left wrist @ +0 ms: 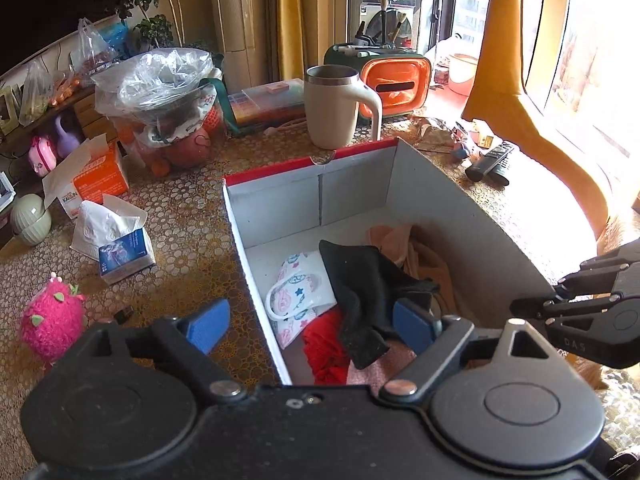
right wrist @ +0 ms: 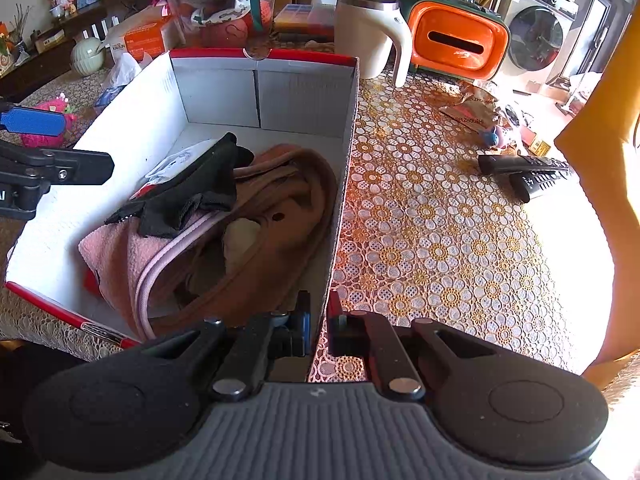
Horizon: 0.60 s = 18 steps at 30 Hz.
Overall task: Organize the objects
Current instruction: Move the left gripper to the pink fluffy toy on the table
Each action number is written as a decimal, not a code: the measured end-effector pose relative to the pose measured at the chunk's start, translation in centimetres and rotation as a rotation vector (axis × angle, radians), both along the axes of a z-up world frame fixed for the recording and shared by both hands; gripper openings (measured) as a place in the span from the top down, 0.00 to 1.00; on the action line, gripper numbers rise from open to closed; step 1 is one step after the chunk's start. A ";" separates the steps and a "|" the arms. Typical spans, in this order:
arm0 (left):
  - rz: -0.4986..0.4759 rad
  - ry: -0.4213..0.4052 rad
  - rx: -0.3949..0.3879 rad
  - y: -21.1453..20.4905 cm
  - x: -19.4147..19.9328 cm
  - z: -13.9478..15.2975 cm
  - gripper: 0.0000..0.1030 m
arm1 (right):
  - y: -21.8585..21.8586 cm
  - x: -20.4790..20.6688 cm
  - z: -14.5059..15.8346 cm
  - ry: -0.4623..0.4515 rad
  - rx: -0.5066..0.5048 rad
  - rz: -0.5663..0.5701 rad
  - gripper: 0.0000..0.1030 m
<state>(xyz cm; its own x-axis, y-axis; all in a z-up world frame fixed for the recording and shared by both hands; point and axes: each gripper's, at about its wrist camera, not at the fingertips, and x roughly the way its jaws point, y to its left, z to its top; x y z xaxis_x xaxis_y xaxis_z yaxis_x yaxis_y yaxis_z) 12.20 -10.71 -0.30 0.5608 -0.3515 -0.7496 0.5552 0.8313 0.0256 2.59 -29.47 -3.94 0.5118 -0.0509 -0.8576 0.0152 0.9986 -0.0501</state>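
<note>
A white cardboard box [left wrist: 280, 196] with a red rim stands on the lace-covered table. Inside lie a patterned face mask [left wrist: 298, 296], a black cloth [left wrist: 360, 284], a red cloth [left wrist: 324, 348], a pink towel [right wrist: 120, 248] and a tan garment [right wrist: 288, 200]. My left gripper [left wrist: 311, 328] is open and straddles the box's left wall, one blue pad over the table and the other just above the black cloth, with nothing pinched. My right gripper [right wrist: 320, 320] is shut on the box's right wall [right wrist: 340, 208] near its front corner; it shows at the right edge [left wrist: 532, 306] in the left wrist view.
Behind the box stand a beige mug [left wrist: 336, 108], an orange and green case [left wrist: 396, 84] and a plastic bag of fruit [left wrist: 160, 100]. On the left lie a tissue pack [left wrist: 120, 248], an orange carton [left wrist: 96, 180] and a pink plush [left wrist: 52, 330]. Two remotes [right wrist: 528, 172] lie at the right.
</note>
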 end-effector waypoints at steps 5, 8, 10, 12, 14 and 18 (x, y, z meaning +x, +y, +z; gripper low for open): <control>0.064 -0.003 -0.042 3.2 -0.2 0.4 0.03 | 0.1 0.1 0.2 0.003 -0.013 0.004 0.93; 0.123 0.024 -0.082 5.7 0.2 0.5 0.01 | 0.3 0.0 0.2 0.005 -0.024 0.012 0.93; 0.168 0.038 -0.115 7.7 0.5 0.4 0.01 | 0.5 0.1 0.3 0.007 -0.038 0.024 0.93; 0.218 0.034 -0.130 9.8 0.9 0.5 0.01 | 0.6 0.1 0.2 0.009 -0.051 0.034 0.93; 0.261 0.029 -0.127 11.5 1.3 0.6 0.01 | 0.7 0.1 0.2 0.011 -0.059 0.040 0.93; 0.330 0.006 -0.103 14.8 2.4 0.9 0.01 | 0.8 0.2 0.3 0.018 -0.067 0.052 0.93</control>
<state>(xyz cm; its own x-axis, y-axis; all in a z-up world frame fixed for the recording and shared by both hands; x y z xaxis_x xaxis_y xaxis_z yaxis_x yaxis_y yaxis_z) 14.55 4.10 0.58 0.6529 -0.2263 -0.7228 0.2560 0.9641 -0.0705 2.78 -28.67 -3.65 0.4994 -0.0826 -0.8624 -0.0380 0.9924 -0.1171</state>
